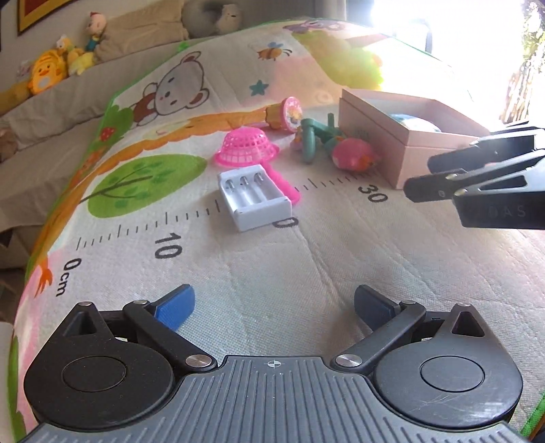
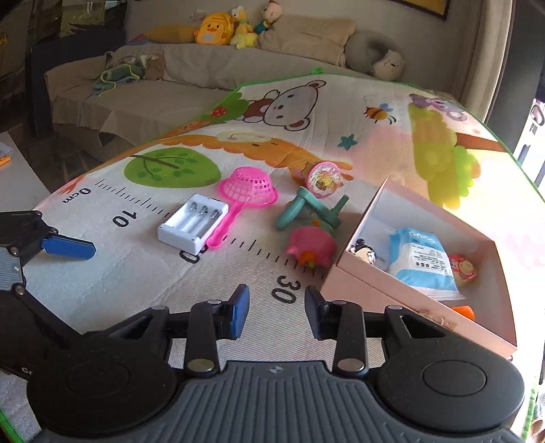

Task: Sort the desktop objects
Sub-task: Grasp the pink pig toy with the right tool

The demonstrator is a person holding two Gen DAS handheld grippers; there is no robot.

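A home living room: a covered sofa (image 2: 143,88) lined with plush toys (image 2: 214,29) and cushions (image 2: 313,37), a framed picture (image 1: 37,13) on the wall, and a cartoon children's play mat (image 2: 306,112).

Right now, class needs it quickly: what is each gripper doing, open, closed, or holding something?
Left gripper: open, holding nothing, above the mat.
Right gripper: open, holding nothing, near the pink box.

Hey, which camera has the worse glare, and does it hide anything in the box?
Left wrist view: window glare whitens the top right, washing out the box interior. Right wrist view: evenly lit; wipes pack in the box reads clearly; both views bend at the edges.
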